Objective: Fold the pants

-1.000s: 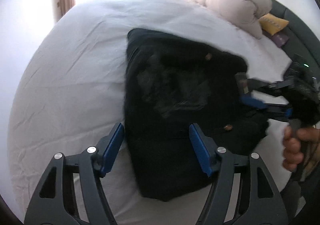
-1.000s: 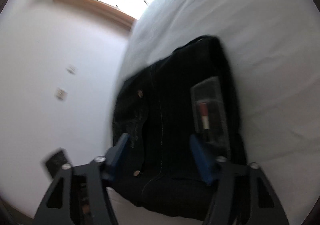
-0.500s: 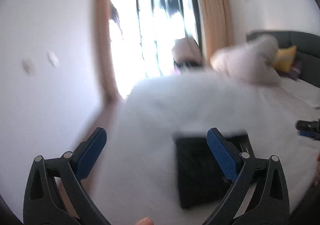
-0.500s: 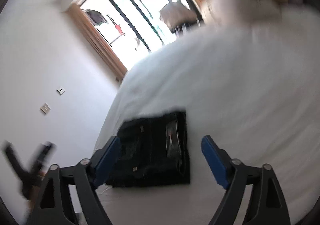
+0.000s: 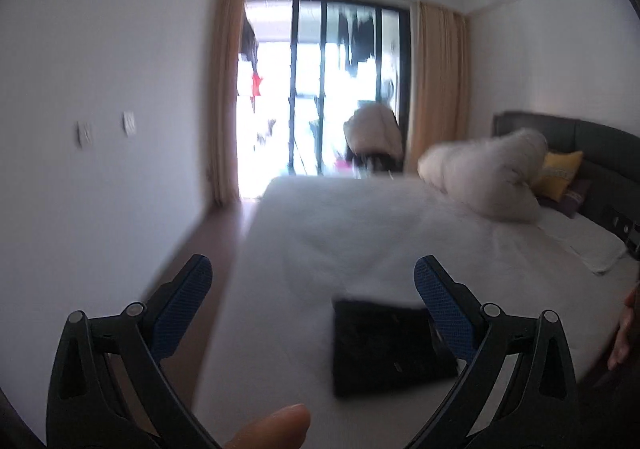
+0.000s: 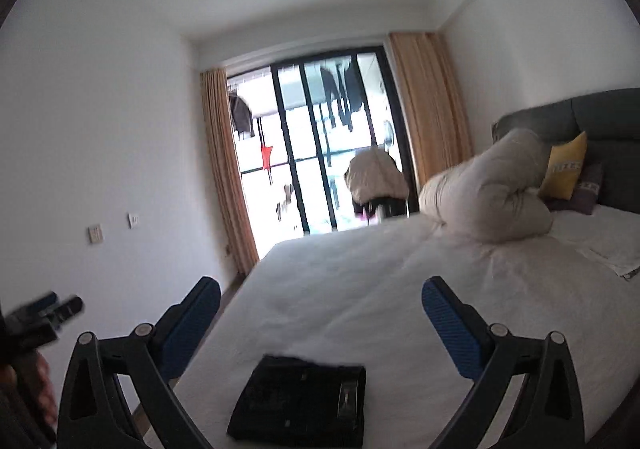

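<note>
left wrist view: the left tool (image 5: 312, 285) hangs above the near edge of a white bed (image 5: 360, 233), its blue-padded fingers (image 5: 182, 309) spread wide with nothing between them. the black pants (image 5: 388, 345), folded into a compact rectangle, lie flat on the bed near its near edge, just left of the right finger and apart from both. a fingertip (image 5: 276, 429) shows at the bottom of the frame. a rolled white duvet (image 5: 484, 177) and a yellow pillow (image 5: 560, 173) sit at the far right by the dark headboard (image 5: 592, 137); a glass door (image 5: 328, 89) with tan curtains (image 5: 436, 89) fills the far wall.

right wrist view: the right tool (image 6: 320, 305) is likewise wide and empty, raised over the bed (image 6: 360, 281). the folded pants (image 6: 300, 401) lie below and between its fingers, untouched, near the bed's near left edge. the left tool (image 6: 48, 309) appears blurred at the left edge.
</note>
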`<control>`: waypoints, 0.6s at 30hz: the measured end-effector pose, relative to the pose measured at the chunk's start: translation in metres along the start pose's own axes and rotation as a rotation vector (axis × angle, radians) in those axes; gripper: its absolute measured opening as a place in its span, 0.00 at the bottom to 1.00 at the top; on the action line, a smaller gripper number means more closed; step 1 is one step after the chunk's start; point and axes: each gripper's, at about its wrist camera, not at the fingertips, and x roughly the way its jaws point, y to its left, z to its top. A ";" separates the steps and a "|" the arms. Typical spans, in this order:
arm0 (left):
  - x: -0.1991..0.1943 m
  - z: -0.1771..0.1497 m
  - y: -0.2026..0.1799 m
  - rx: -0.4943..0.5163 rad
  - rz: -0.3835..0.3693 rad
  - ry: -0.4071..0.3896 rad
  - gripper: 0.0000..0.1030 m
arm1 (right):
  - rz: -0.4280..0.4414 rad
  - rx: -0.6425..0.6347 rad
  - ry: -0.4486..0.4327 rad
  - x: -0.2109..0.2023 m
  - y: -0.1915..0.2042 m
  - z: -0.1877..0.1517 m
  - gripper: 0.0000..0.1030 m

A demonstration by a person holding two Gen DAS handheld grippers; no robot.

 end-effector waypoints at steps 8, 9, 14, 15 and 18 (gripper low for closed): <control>0.055 -0.059 -0.016 -0.040 0.016 0.313 1.00 | -0.018 -0.023 0.183 0.009 0.022 -0.033 1.00; 0.060 -0.065 -0.018 -0.030 0.040 0.338 1.00 | -0.014 -0.028 0.205 0.013 0.026 -0.039 1.00; 0.070 -0.091 -0.022 -0.021 0.066 0.413 1.00 | -0.079 -0.077 0.319 0.031 0.043 -0.067 1.00; 0.070 -0.094 -0.022 -0.016 0.070 0.420 1.00 | -0.097 -0.082 0.349 0.036 0.045 -0.073 1.00; 0.073 -0.103 -0.021 -0.021 0.072 0.438 1.00 | -0.119 -0.072 0.415 0.045 0.045 -0.085 1.00</control>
